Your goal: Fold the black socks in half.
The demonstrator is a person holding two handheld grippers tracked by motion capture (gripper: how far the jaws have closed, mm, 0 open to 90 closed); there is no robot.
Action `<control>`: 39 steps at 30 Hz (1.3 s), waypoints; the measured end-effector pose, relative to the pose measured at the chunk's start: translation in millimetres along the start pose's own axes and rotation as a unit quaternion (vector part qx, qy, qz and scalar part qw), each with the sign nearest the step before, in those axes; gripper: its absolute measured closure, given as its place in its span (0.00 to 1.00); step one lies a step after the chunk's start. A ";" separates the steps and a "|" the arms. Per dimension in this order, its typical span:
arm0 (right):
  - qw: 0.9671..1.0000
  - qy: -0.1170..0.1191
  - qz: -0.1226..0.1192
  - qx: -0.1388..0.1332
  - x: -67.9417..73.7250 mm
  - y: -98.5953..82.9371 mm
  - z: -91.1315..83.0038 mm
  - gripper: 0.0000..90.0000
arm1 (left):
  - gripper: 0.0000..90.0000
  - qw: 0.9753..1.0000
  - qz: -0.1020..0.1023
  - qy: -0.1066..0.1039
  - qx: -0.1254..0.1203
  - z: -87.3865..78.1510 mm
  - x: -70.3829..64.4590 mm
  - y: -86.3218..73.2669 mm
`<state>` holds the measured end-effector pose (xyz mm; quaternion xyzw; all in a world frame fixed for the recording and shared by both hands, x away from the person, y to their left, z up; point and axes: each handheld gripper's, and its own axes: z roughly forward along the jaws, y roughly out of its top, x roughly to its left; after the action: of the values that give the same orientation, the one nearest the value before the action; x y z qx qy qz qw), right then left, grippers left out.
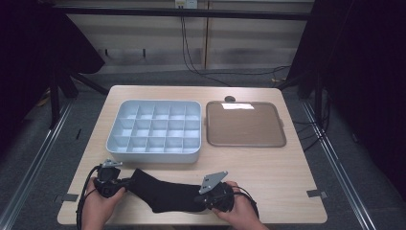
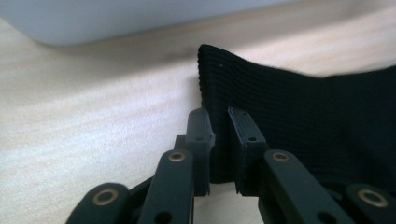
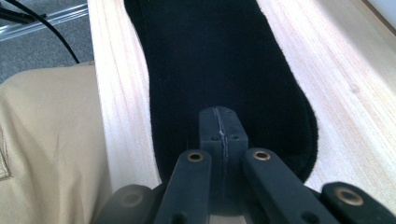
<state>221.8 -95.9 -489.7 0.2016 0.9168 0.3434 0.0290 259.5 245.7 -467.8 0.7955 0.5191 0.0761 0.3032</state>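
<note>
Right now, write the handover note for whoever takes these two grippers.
Left gripper: jaws narrowly apart around the ribbed cuff edge of the black sock; firm pinch not certain.
Right gripper: jaws pressed together over the toe end; whether cloth is caught between them cannot be told.
The sock lies flat along the table's near edge, stretched between both grippers.
Grey compartment tray and brown flat tray sit behind it, both empty.
Done: both ends reached. Left: the sock is not yet folded or put away.
</note>
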 end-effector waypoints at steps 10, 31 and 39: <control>1.000 0.001 0.000 -0.007 -1.1 -0.5 1.1 1.00 | 0.90 1.000 0.002 -0.008 -0.010 -10.2 -3.1 6.5; 1.000 0.001 0.019 -0.006 -4.1 2.7 3.4 1.00 | 0.91 0.999 0.039 -0.018 -0.023 -26.7 -24.0 24.1; 0.999 0.000 0.047 -0.008 -5.7 4.3 5.1 1.00 | 0.91 0.998 0.059 -0.025 -0.021 -28.8 -33.5 30.4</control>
<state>229.5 -92.0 -491.4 0.2447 0.9036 0.3513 0.0143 255.6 219.8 -421.1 0.8198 0.4621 0.0851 0.3275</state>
